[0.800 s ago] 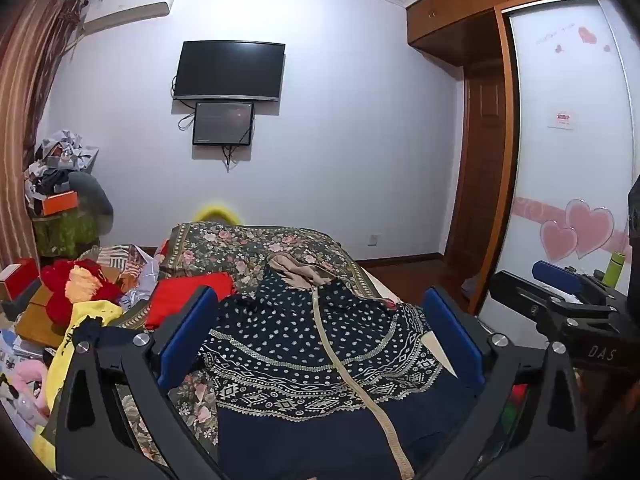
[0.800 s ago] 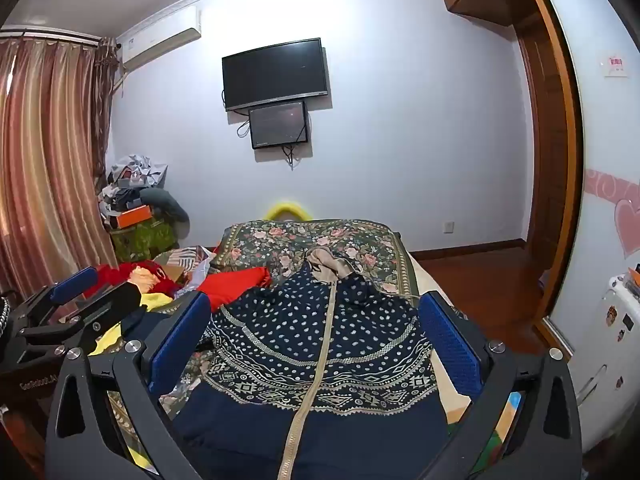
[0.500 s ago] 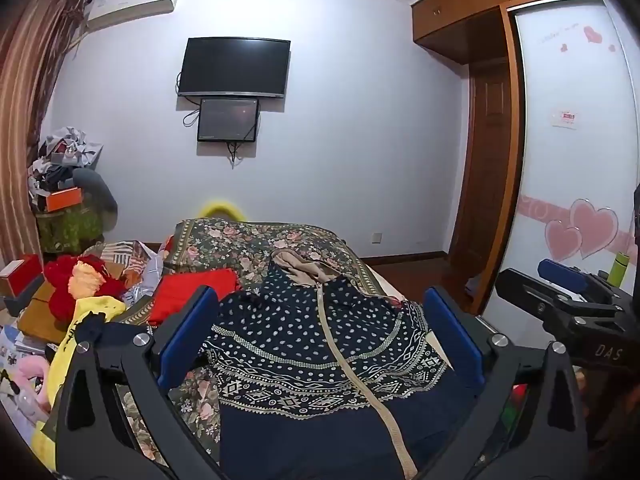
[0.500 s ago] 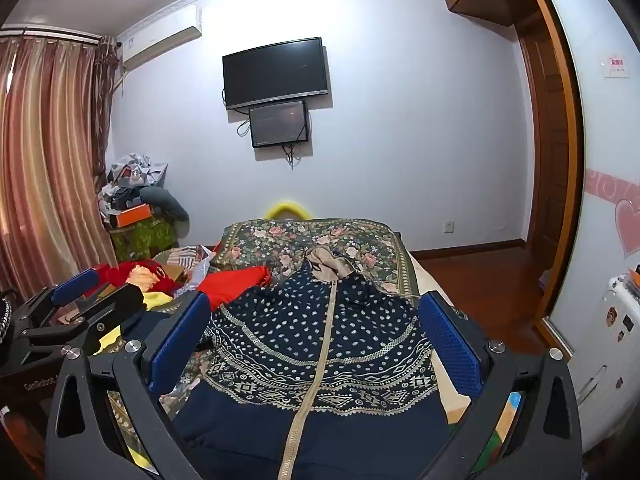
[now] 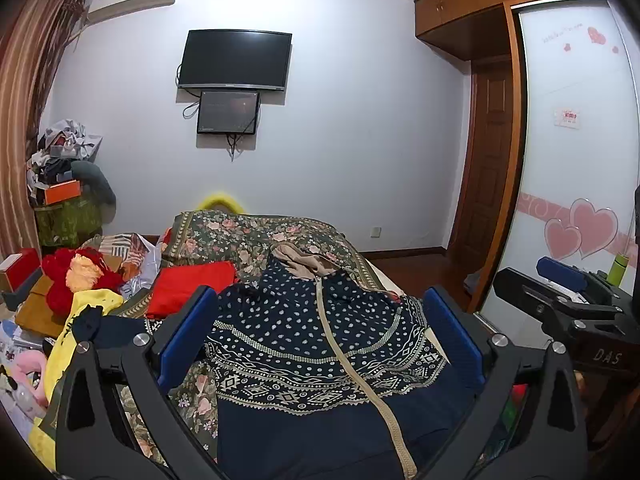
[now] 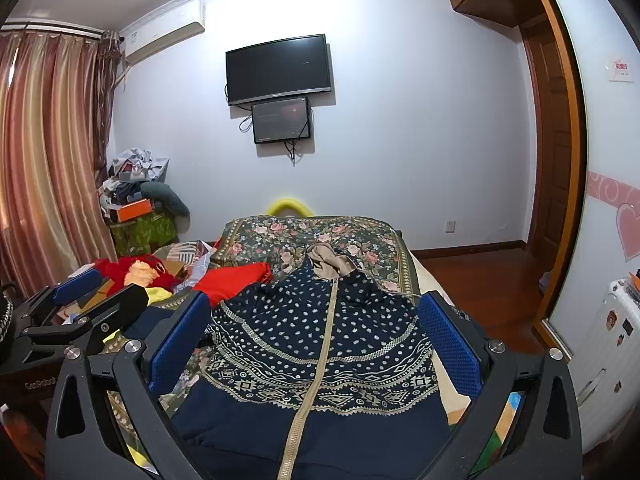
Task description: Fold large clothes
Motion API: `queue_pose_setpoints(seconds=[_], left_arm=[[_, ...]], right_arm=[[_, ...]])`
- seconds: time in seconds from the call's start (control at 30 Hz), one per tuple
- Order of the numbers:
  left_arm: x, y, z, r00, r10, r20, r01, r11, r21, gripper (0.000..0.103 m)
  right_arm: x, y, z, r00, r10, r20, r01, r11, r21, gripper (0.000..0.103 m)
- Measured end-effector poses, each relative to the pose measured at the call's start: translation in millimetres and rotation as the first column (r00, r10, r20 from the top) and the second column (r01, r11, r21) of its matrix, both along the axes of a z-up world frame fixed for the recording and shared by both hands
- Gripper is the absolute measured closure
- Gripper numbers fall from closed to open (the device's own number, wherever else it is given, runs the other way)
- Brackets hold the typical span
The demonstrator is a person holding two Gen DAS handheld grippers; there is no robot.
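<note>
**Two open grippers hovering over a jacket spread on a bed**

A navy patterned jacket (image 5: 320, 344) is lying flat on a bed (image 5: 248, 236), zipped front facing up, its tan hood pointing toward the far wall. The bed is wearing a dark floral cover. A red cloth (image 5: 188, 286) is resting just left of the jacket, with a yellow garment (image 5: 86, 308) farther left of it.

The left gripper (image 5: 320, 332) is hanging above the jacket with its blue-padded fingers spread wide, grasping nothing. The right gripper (image 6: 312, 336) is likewise released, its fingers framing the jacket without touching it. Beyond the jacket, a television (image 6: 279, 68) is hanging on the wall, a smaller screen (image 6: 282, 119) mounted just beneath it.
</note>
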State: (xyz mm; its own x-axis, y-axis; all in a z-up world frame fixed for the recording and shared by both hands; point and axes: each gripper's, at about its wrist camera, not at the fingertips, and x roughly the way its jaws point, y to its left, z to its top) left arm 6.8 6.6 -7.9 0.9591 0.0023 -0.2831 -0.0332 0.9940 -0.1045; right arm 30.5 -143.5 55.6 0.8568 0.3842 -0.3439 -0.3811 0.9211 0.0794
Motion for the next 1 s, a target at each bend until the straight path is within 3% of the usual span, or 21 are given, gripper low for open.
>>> queue_pose_setpoints(seconds=[1.0], left_arm=[[-0.8,2.0,0.6,1.0,0.008,-0.005,-0.008,1.0,-0.001,0.0]], right_arm=[[1.5,2.1,-1.8,1.0,0.0,-0.007,0.0,1.0,-0.004,0.0]])
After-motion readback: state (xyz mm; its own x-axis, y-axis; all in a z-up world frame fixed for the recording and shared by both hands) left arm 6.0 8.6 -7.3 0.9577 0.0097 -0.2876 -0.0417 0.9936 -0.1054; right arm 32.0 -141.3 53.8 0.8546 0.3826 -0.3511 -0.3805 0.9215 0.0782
